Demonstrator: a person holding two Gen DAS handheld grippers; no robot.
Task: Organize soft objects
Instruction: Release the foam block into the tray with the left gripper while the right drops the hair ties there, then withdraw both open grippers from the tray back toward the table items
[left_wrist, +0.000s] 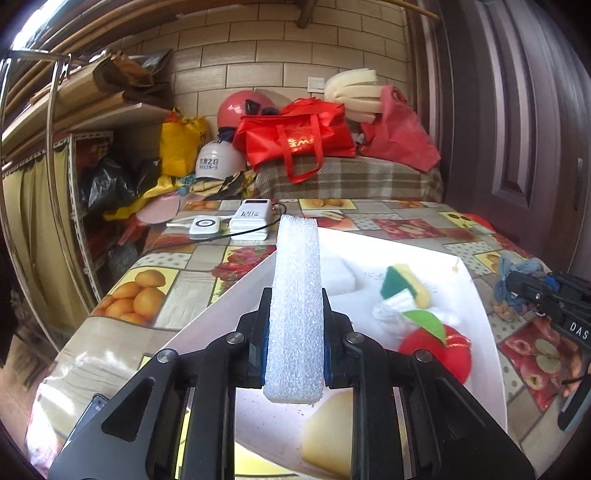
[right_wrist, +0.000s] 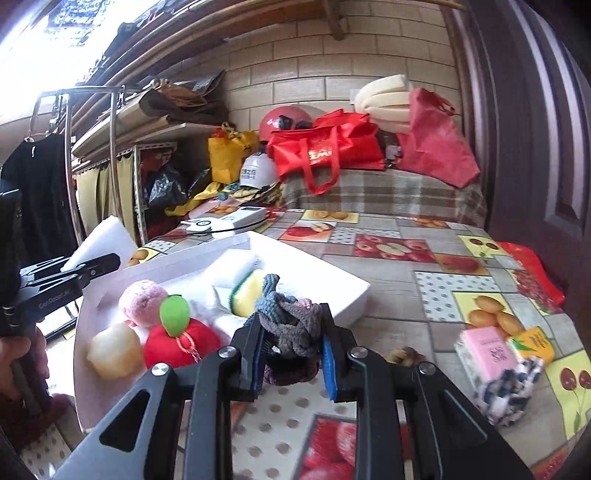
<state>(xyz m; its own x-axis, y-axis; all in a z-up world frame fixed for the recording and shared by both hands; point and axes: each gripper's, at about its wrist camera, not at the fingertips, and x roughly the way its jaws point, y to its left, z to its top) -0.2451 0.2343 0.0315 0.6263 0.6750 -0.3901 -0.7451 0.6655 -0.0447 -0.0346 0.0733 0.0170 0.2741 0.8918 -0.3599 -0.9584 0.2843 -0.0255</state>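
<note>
you've got both hands loaded right now, so most of the risk is in the drop-off. your left gripper is pinching a white foam strip around its lower half, and the strip stands up tall past the fingertips toward 12 o'clock. that much free length can lever out of the pads if the top snags the white tray rim on the way in, and foam that light may just bounce or cling to a pad when you let go.

your right gripper is clamped on a knitted yarn bundle, blue and grey loops bunched between the pads. loose loops like that can hook a fingertip, so the bundle might drag back out with you instead of staying put.

the tray is already crowded: red plush apple at about 9 o'clock from the right gripper, pale yellow sponge ball further out the same way, pink puff at 10, and the green-and-yellow scrub sponge at 11. drop onto that pile and something probably rolls over the low wall.

also, in the right wrist view the left gripper sits at 9 o'clock over the tray's near corner, so both tools heading into the tray together could bump. i'd go one at a time.
</note>
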